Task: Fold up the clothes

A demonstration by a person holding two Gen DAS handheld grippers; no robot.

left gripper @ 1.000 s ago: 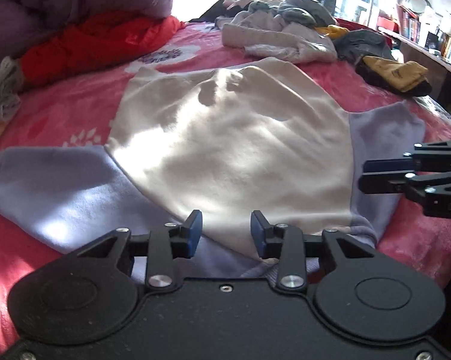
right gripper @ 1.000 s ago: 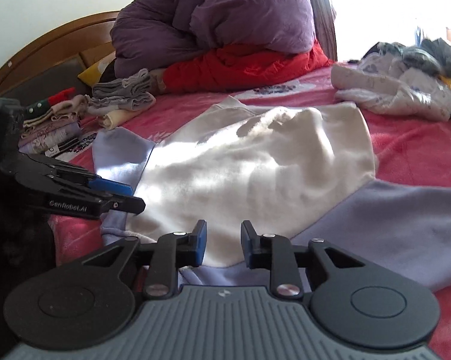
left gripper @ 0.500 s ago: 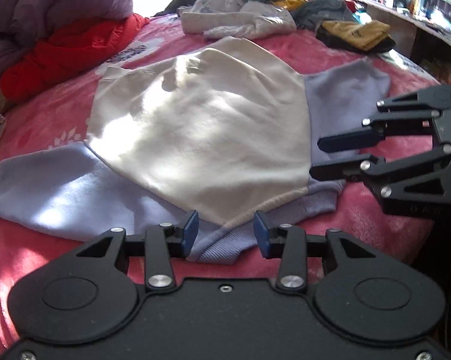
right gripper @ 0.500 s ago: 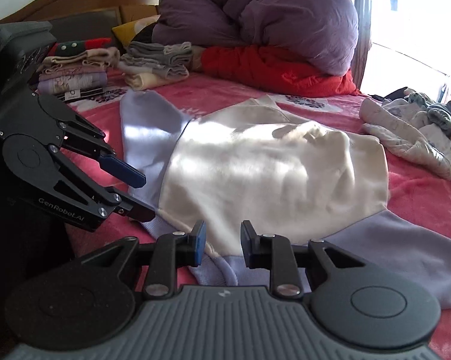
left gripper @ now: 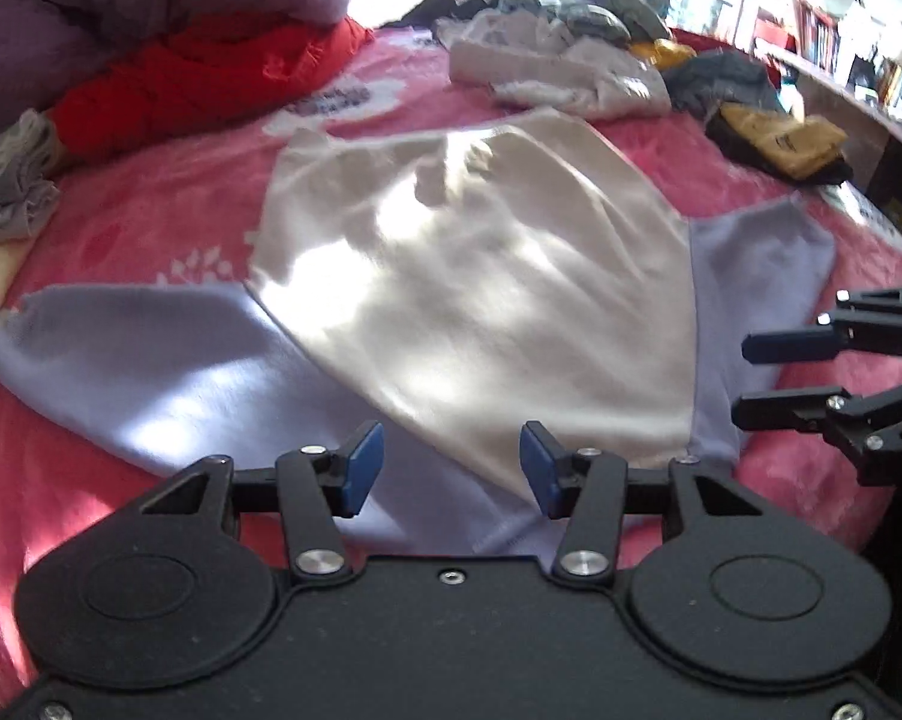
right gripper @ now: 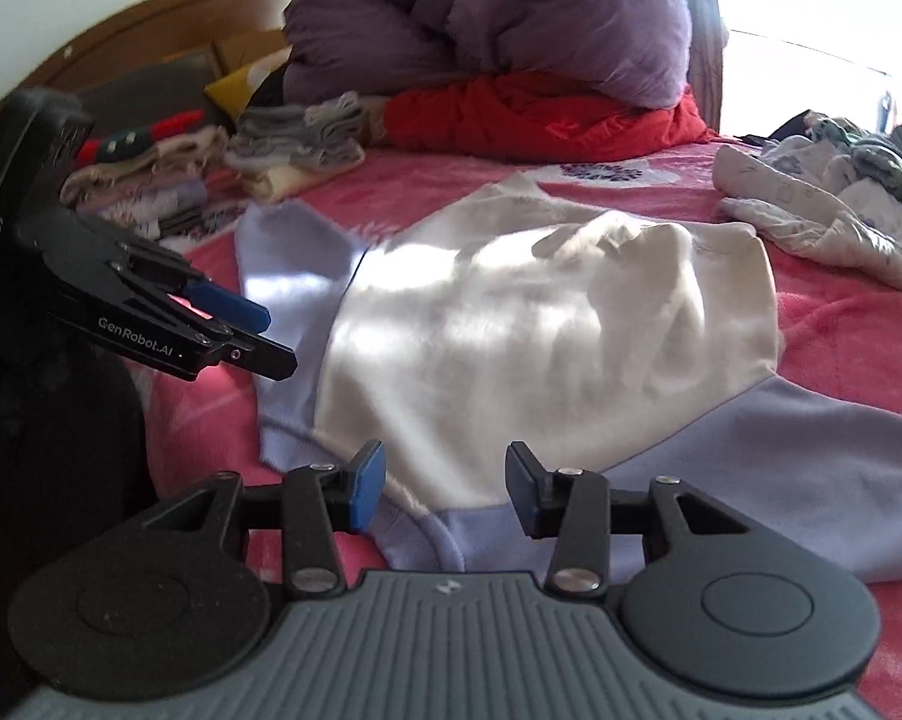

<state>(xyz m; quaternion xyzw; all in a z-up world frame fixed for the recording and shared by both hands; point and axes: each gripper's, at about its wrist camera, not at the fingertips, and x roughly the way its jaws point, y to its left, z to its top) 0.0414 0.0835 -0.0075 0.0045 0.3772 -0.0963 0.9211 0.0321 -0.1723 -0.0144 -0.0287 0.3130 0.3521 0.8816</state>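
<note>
A sweatshirt with a cream body [left gripper: 481, 300] and lavender sleeves [left gripper: 169, 360] lies spread flat on the pink bedspread [left gripper: 121, 222]. My left gripper [left gripper: 451, 465] hovers over its near lavender edge. Its jaws are opening and the blue pads touch no cloth. The right gripper [left gripper: 751, 378] enters that view from the right, beside the other sleeve. In the right wrist view the sweatshirt [right gripper: 541, 348] lies ahead. My right gripper [right gripper: 445, 483] is above its ribbed lavender edge, jaws opening, nothing pinched. The left gripper [right gripper: 271, 339] shows at the left.
A heap of unfolded clothes [left gripper: 559, 60] lies at the far side of the bed, with a yellow and black garment [left gripper: 781, 138] to its right. A red jacket [right gripper: 541, 114] and purple duvet [right gripper: 481, 18] are near the headboard [right gripper: 151, 42]. Folded stacks [right gripper: 151, 180] sit left of them.
Both pairs of jaws stand clearly wider apart than before. Both grippers swung over the near edge of the sweatshirt and now sit a little higher. The sweatshirt still lies flat.
</note>
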